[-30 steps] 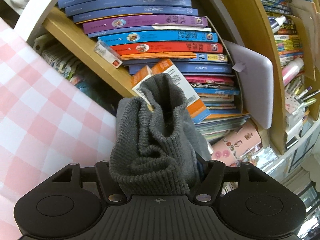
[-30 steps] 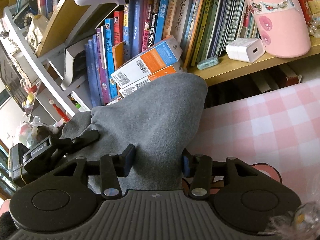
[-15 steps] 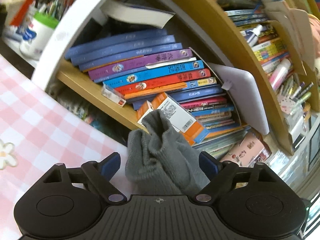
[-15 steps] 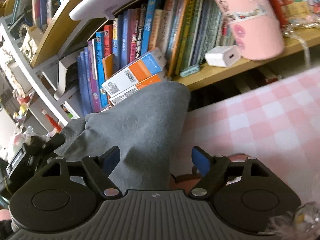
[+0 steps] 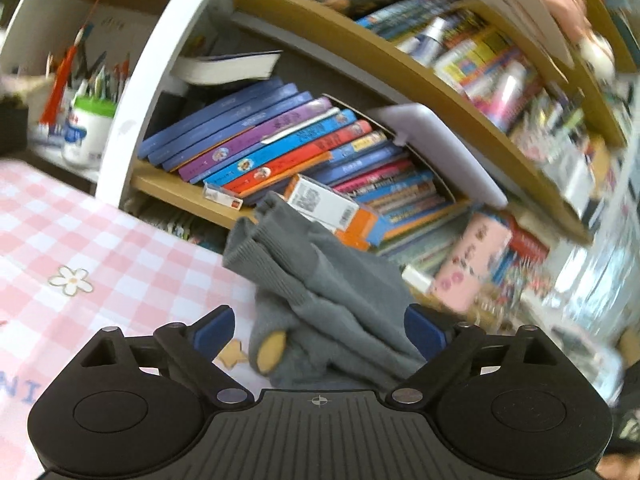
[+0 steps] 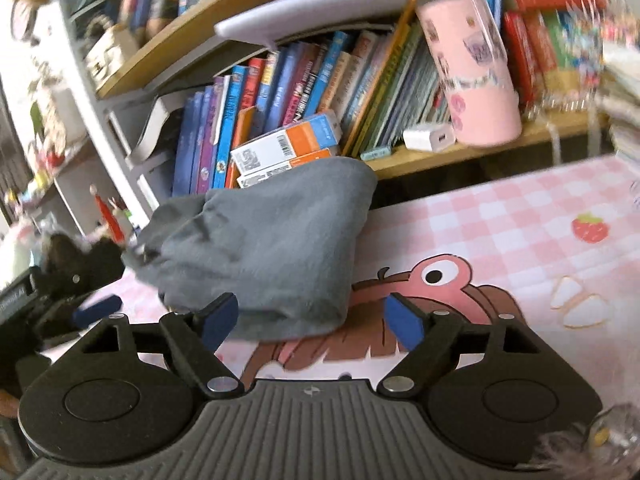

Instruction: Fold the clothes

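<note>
- Grey garment [image 5: 320, 292] lies bunched on pink check tablecloth [image 5: 100, 248], just in front of bookshelf [image 5: 192, 192]; its near edge hidden behind gripper bodies.
- Left gripper [image 5: 319, 326]: jaws opening, cloth between pads but not pinched.
- Right gripper [image 6: 312, 316]: opening too, garment [image 6: 260, 252] just ahead, free.
- Shelf edges blurred; book titles unreadable.

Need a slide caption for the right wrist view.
Right gripper opening, clear of folded grey garment on pink checked tablecloth.
</note>
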### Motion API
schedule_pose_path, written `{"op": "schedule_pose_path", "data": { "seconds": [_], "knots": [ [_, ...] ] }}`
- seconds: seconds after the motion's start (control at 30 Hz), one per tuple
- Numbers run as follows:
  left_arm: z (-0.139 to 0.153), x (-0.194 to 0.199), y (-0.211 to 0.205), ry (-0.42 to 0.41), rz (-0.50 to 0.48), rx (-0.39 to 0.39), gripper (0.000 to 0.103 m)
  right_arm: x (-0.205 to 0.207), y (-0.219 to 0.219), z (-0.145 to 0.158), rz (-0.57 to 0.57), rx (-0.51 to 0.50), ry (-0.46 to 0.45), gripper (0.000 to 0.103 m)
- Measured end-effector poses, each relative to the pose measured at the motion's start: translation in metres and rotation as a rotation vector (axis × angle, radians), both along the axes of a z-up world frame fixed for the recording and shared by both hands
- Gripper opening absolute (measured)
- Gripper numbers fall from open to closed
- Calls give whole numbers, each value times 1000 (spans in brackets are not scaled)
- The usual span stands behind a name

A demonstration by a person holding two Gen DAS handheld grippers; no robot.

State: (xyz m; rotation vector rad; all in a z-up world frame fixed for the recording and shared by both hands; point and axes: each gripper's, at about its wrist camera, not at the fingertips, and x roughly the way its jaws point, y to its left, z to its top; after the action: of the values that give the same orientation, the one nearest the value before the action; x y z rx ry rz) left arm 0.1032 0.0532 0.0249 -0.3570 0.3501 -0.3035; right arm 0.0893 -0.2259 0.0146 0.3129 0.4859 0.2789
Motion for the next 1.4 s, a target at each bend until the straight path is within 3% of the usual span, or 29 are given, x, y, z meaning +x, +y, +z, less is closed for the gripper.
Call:
{"op": "schedule_pose_path", "data": {
  "seconds": [0.27, 0.43, 0.6, 0.83, 1.4],
  "knots": [
    [8, -40, -35, -68, 39, 186, 96, -57, 18, 10, -54, -168, -100, 94],
    [7, -58, -43, -64, 55, 244, 99, -69, 18, 12, -107, -188, -103, 98],
    [7, -66, -54, -95, 82, 372, 103, -73, 24, 11, -122, -233, -111, 100],
    [3, -60, -57, -59, 89, 423, 103, -73, 29, 7, -141, -306, -134, 102],
    [-5, -53, -60, -8, 111, 474, 103, -66, 34, -2, -125, -342, -100, 103]
  ]
}}
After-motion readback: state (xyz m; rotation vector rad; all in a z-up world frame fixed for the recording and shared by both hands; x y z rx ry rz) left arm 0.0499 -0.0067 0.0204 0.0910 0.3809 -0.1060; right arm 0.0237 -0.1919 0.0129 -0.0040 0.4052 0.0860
